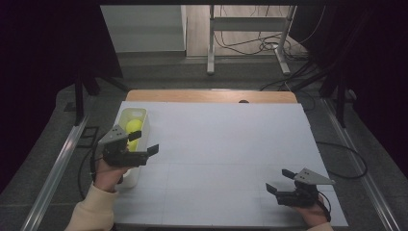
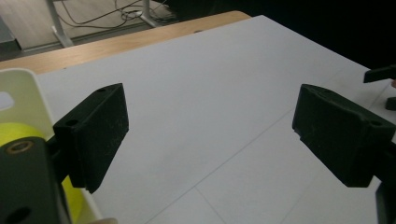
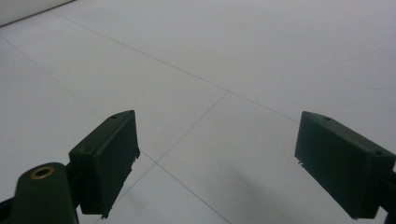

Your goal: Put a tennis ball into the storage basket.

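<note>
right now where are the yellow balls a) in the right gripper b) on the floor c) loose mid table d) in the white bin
d: the yellow balls lie inside the white bin at the table's left edge, by the open left gripper.

Two yellow-green balls (image 1: pixel 133 126) lie inside a white rectangular bin (image 1: pixel 142 117) at the left edge of the white table (image 1: pixel 231 144); the nearer ball is partly hidden.
</note>
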`<state>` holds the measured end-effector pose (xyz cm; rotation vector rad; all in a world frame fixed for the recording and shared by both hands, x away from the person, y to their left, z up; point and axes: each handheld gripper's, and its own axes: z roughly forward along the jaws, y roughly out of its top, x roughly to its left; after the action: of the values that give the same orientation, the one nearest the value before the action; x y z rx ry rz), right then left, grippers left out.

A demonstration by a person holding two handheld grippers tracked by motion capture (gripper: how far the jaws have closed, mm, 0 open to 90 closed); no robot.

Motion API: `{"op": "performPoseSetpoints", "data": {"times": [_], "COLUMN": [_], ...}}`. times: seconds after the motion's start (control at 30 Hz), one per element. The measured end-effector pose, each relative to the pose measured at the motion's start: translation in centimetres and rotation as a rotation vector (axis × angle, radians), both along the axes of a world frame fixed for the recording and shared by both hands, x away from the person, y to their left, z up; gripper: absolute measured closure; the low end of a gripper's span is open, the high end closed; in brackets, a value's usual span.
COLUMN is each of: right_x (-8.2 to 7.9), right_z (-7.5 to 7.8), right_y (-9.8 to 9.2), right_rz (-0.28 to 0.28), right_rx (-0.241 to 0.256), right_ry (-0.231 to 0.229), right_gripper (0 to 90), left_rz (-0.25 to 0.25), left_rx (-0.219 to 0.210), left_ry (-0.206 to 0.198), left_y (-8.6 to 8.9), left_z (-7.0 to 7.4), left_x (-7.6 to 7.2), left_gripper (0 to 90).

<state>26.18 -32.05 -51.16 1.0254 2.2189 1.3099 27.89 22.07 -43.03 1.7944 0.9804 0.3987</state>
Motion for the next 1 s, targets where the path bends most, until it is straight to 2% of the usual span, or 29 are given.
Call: {"op": "performPoseSetpoints", "data": {"times": [0.1, 0.33, 0.8, 0.93, 1.0], "right_x": [-0.1, -0.2, -0.2, -0.2, -0.2], "right_z": [0.1, 0.1, 0.1, 0.1, 0.1], "right_y": [0.1, 0.2, 0.2, 0.3, 0.3], "right_rz": [0.002, 0.002, 0.01, 0.01, 0.012], "right_rx": [-0.005, -0.007, -0.004, -0.003, -0.003], "right_ry": [0.0, -0.001, -0.005, -0.005, -0.005], "right_gripper": [13.8, 13.8, 13.8, 13.8, 13.8], "left_rz": [-0.031, -0.063, -0.147, -0.152, -0.124], "left_rx": [0.005, 0.008, 0.042, 0.047, 0.052], "left_ry": [-0.019, -0.029, 0.008, 0.007, -0.001], "left_y": [-1.0, -2.3, -5.1, -5.5, -5.6], "left_z": [-0.1, -0.5, -3.4, -4.1, -4.5], "left_x": [-1.0, -2.4, -4.2, -4.5, -4.8], "left_gripper": [11.5, 11.7, 12.4, 12.3, 12.3]}}
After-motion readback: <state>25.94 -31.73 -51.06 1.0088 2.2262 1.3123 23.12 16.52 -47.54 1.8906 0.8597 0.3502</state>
